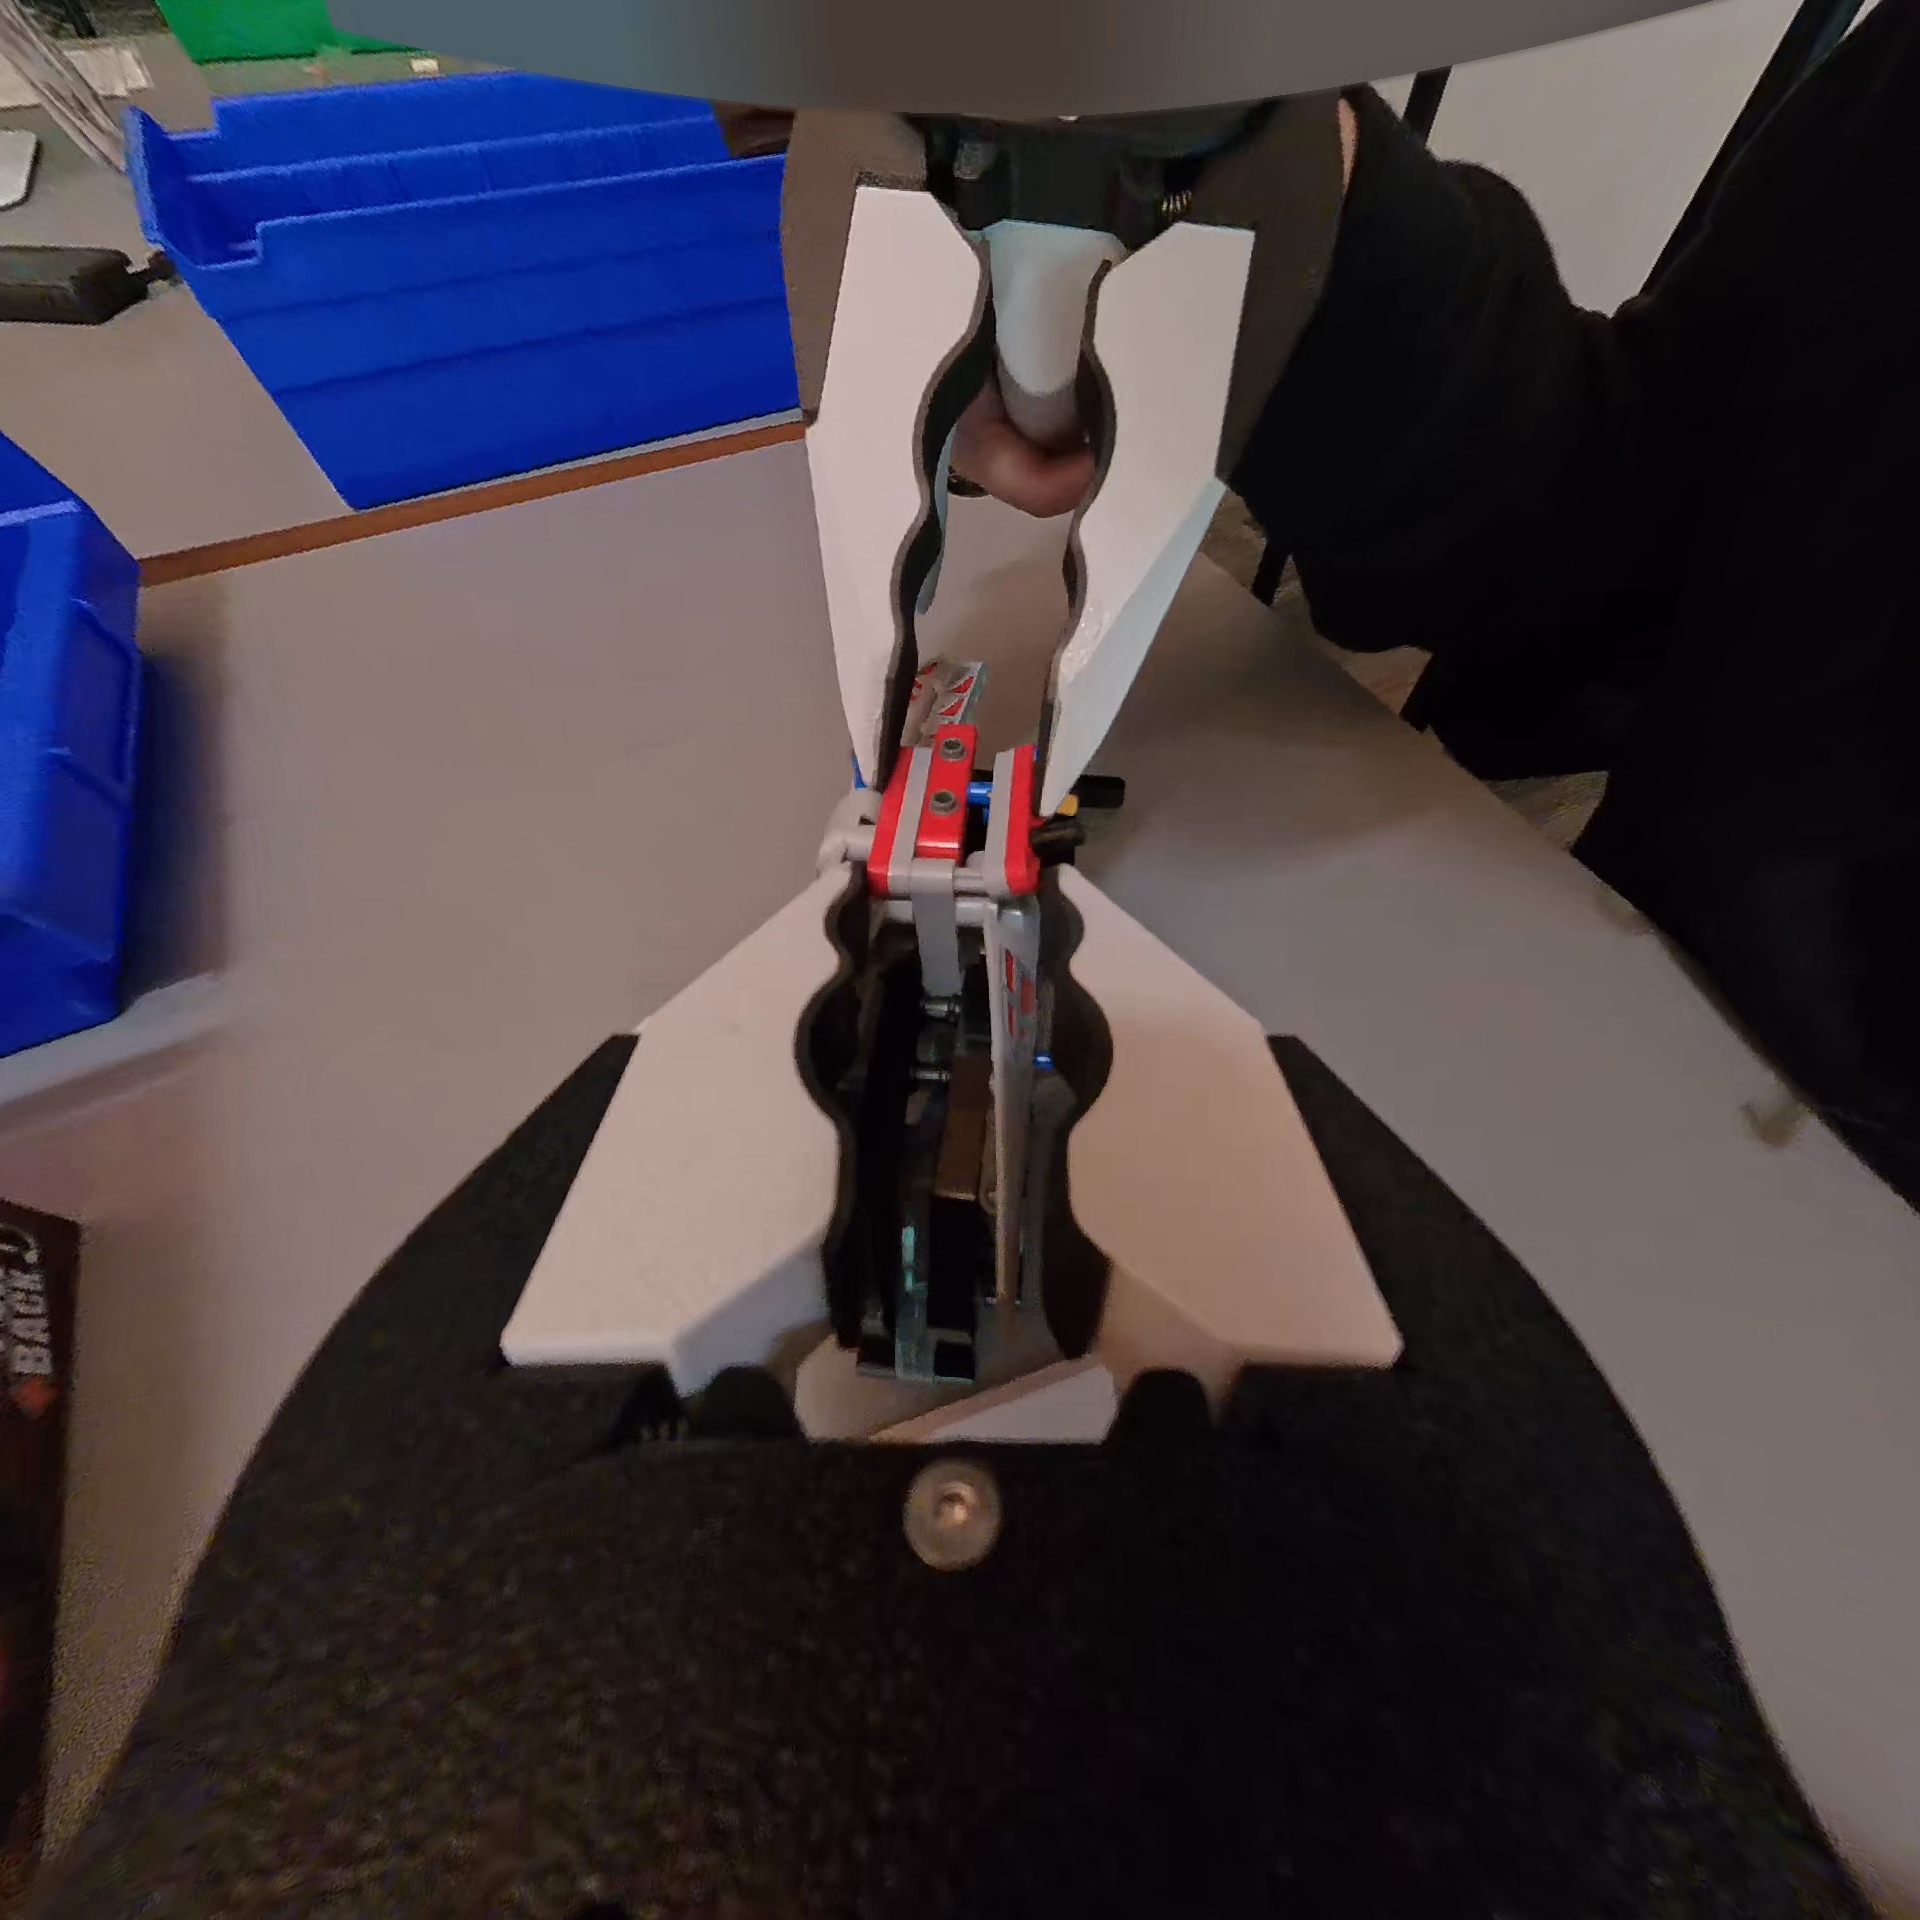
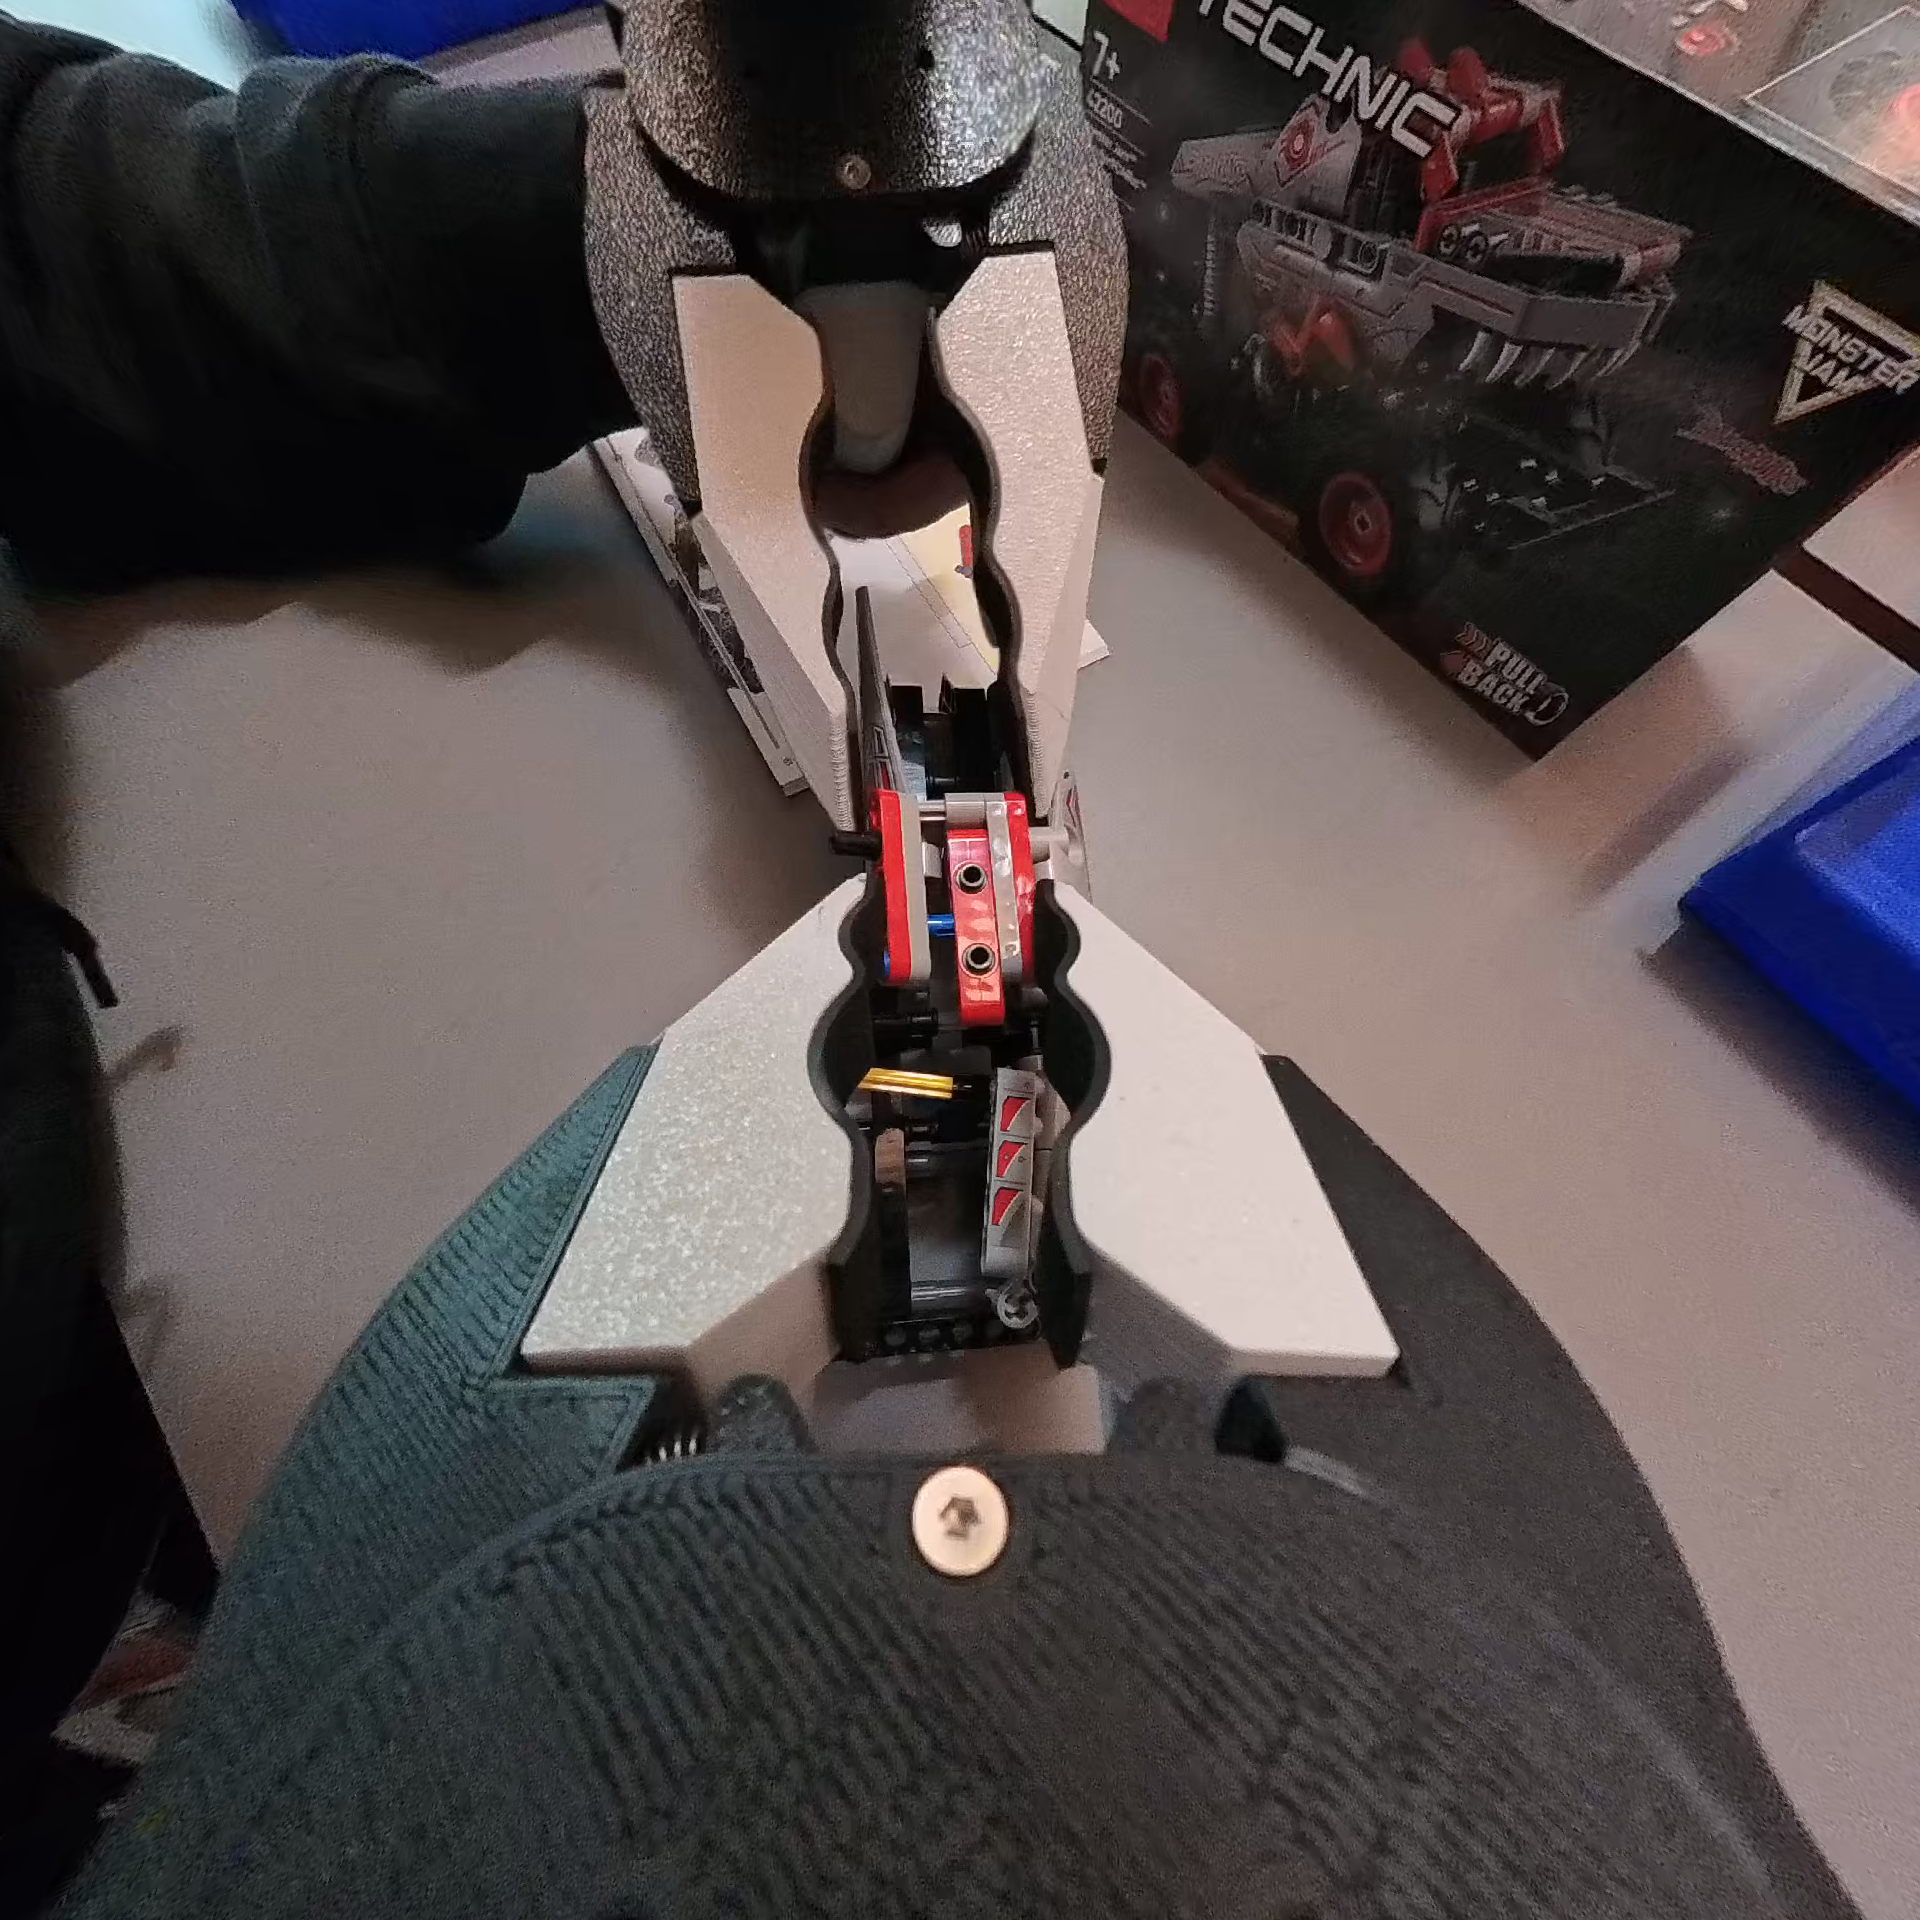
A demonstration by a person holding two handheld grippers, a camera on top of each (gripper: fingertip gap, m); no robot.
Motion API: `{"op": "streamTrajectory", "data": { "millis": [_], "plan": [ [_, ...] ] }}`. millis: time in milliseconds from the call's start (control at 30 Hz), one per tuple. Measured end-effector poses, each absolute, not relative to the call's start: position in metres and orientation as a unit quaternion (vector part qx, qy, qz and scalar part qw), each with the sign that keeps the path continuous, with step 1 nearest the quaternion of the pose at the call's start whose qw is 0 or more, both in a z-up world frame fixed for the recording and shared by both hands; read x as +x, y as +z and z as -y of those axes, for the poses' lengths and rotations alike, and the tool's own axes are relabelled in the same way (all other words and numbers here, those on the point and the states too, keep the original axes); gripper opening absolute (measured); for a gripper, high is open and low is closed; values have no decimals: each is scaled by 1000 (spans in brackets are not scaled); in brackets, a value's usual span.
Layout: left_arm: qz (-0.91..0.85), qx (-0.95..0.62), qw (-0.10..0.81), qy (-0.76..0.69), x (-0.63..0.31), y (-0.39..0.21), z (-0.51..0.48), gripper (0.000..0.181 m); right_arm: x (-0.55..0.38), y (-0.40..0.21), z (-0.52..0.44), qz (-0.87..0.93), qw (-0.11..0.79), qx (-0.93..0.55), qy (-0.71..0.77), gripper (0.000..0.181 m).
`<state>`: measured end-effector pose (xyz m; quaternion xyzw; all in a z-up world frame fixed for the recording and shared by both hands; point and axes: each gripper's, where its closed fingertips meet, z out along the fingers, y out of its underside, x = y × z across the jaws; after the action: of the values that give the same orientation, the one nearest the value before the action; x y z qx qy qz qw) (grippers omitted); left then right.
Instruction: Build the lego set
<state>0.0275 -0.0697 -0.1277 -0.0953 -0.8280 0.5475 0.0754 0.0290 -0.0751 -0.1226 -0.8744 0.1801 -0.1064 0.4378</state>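
Left gripper (image 1: 951, 883) and right gripper (image 2: 956, 914) both clamp the lego assembly (image 1: 951, 831) end to end. Seating probably incomplete; interior obscured. Squeeze straight along its axis, no twist.

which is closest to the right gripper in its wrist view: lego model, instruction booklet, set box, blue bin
1. lego model: clamped in the right gripper.
2. instruction booklet: ahead, under the left gripper.
3. set box ahead-right and blue bin right: too close to call.

Pale grey tabletop (image 1: 520, 727) with a brown edge strip (image 1: 468, 514) (another grey surface (image 1: 135, 395) beyond), dim indoor light
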Motion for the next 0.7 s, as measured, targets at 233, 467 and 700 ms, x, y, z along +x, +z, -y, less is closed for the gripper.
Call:
{"op": "streamTrajectory", "data": {
  "millis": [233, 467, 700],
  "plan": [
    [828, -83, 89, 547, 28, -128, 69, 29, 29, -123, 74, -172, 430, -878, -118, 27],
    [828, -102, 47, 549, 33, -129, 70, 25, 31, -124, 75, -167, 419, -882, -139, 25],
    [834, -104, 39, 540, 34, -129, 70, 24, 32, -124, 75, -167, 418, -882, -140, 24]
  ]
}}
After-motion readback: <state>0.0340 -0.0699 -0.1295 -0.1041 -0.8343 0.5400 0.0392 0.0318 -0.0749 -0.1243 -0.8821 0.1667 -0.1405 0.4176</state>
